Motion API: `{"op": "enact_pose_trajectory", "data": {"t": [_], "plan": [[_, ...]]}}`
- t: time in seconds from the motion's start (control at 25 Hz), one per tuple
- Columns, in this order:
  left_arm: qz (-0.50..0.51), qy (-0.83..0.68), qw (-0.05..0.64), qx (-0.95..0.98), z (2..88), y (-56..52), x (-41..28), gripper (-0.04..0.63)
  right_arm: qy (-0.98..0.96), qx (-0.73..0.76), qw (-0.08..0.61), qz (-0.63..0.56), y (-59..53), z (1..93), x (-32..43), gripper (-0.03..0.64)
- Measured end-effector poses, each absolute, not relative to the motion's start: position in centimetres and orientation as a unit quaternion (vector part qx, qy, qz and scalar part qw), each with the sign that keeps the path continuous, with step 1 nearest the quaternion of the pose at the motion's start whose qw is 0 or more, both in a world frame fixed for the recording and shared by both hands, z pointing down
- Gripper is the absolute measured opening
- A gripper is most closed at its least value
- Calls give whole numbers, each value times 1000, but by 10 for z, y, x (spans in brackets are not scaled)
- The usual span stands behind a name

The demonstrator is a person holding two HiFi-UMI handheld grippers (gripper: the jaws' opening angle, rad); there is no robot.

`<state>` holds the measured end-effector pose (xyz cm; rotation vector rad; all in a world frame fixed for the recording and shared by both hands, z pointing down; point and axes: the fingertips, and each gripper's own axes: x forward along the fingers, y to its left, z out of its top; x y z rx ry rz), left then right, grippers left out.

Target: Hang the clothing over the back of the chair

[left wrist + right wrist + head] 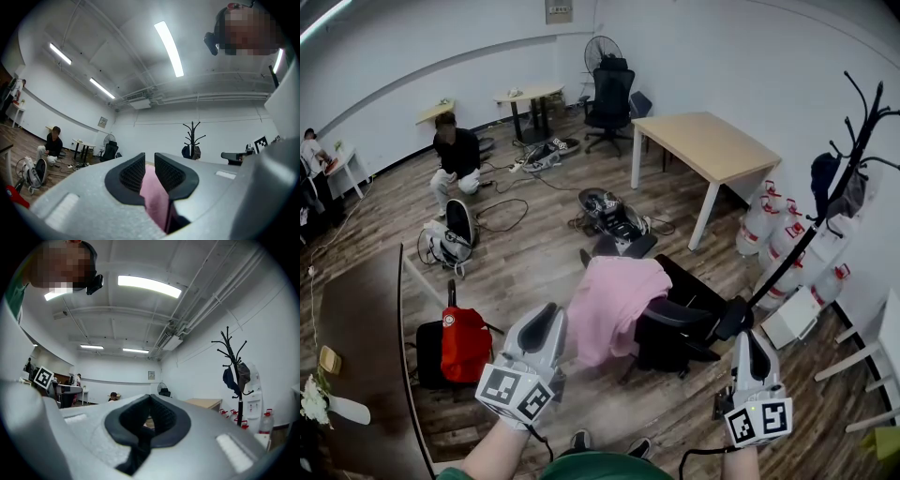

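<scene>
A pink garment (614, 305) lies draped over the back of a black chair (675, 328) in the middle of the head view, hanging down its left side. My left gripper (551, 311) is held level just left of the garment and apart from it. In the left gripper view its jaws (149, 161) stand a narrow gap apart, and the pink garment (154, 192) shows through that gap. My right gripper (749, 337) is to the right of the chair, near its armrest. The right gripper (150, 398) has its tips together and nothing between them.
A black coat stand (834, 202) with several water bottles (778, 244) at its foot is at the right. Behind the chair are a wooden table (703, 145) and gear on the floor (614, 220). A red bag (466, 342), a dark table (356, 356) and a crouching person (455, 159) are at the left.
</scene>
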<state>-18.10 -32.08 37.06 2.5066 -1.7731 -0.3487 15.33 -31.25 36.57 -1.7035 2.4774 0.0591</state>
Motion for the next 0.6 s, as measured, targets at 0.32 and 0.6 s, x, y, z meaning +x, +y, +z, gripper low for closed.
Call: {"op": "enact_pose_trajectory", "data": {"t": [0.32, 0.6], "plan": [[-110, -572, 27, 812, 373, -320, -183, 71, 821, -566, 65, 20, -311, 368, 152, 3], [-110, -571, 30, 813, 376, -320, -186, 71, 821, -567, 62, 23, -310, 367, 147, 3]]}}
